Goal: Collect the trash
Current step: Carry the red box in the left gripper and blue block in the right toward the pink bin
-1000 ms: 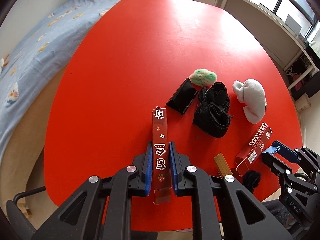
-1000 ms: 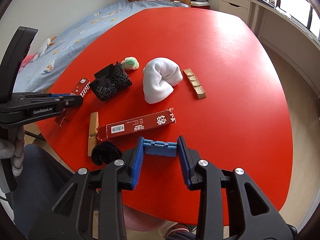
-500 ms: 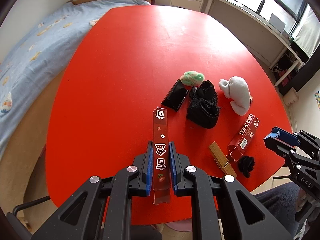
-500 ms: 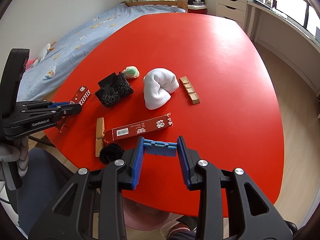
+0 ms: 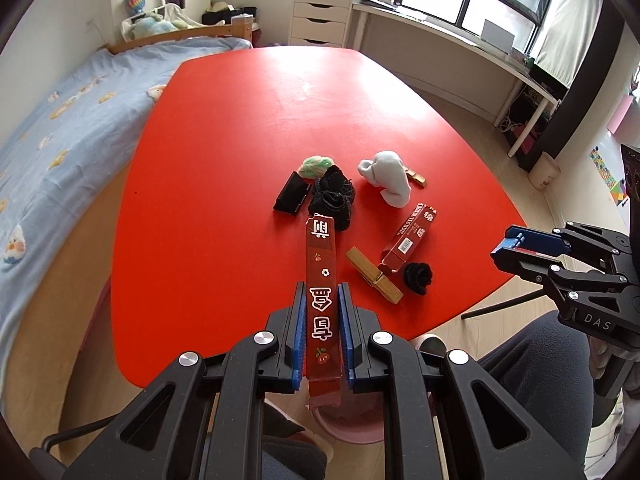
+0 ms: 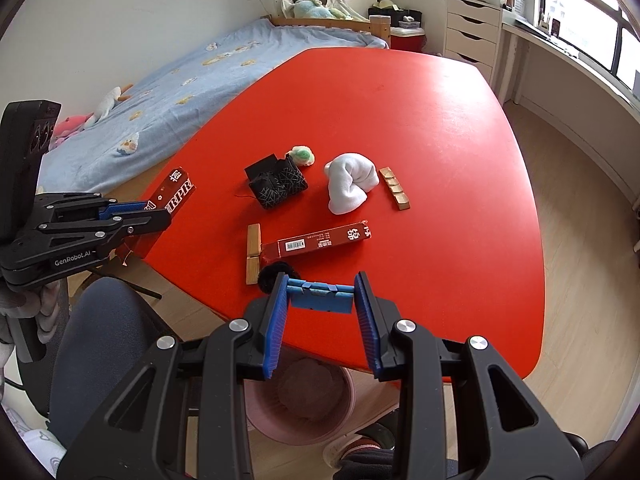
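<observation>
My left gripper (image 5: pixel 322 300) is shut on a long dark red carton (image 5: pixel 321 276) and holds it in the air over the near edge of the red table (image 5: pixel 248 140). The carton also shows in the right wrist view (image 6: pixel 176 190), held by the left gripper (image 6: pixel 132 214). My right gripper (image 6: pixel 322 280) is shut on a small blue block (image 6: pixel 320 300), above a pink bin (image 6: pixel 300 396) under the table's edge. The right gripper also shows in the left wrist view (image 5: pixel 506 246). A second red carton (image 6: pixel 320 242) lies on the table.
On the table lie a wooden clothespin (image 6: pixel 253 252), a black fuzzy ball (image 5: pixel 418 276), a white sock (image 6: pixel 350 186), black netting (image 6: pixel 280 188), a black box (image 5: pixel 291 194), a green fluff ball (image 6: pixel 302 155) and a gold bar (image 6: pixel 395 193). A bed (image 5: pixel 60 120) stands left.
Both grippers have pulled back and up from the table toward its near edge. The left still holds the red carton, the right the blue block. The pink bin has come into view.
</observation>
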A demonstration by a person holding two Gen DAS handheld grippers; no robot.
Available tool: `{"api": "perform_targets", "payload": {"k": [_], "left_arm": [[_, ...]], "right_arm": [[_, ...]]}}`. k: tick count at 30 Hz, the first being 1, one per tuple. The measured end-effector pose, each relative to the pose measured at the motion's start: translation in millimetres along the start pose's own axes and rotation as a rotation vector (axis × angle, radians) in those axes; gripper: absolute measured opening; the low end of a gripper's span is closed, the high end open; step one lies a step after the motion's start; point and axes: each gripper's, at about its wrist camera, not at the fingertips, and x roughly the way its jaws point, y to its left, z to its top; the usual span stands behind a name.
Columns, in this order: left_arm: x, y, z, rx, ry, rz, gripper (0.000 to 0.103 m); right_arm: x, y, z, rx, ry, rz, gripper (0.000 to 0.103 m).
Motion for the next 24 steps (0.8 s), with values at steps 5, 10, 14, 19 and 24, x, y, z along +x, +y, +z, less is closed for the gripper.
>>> {"api": "perform_targets", "payload": {"k": [5,10,14,19,24], "left_arm": [[-12.5,-13.3,-14.9,0.031,-0.002,-0.042,0.015],[-20.6,-25.0,-29.0,0.054,0.006,-0.079,0.015],[-22.4,-34.7,-40.6,0.074,0.021,-0.100,0.015],[-18.3,-42.2,-52.1,0.091,0.048,-0.125,0.015],[-16.9,-49.2,-59.4,0.106,0.068,-0.143,0.015]], "right_arm": [[-17.5,9.9,-8.3,-0.019,-0.011,0.019,0.033],[-24.6,17.6,-20.2,-0.037,-0.001,0.031,0.033],[-26.4,22.7,-32.6,-0.042,0.015,0.044,0.033],[-22.1,27.6,-48.3,-0.037,0.042,0.067,0.033],[-20.2,29.5,-55.8,-0.032,0.056,0.080,0.033]]}}
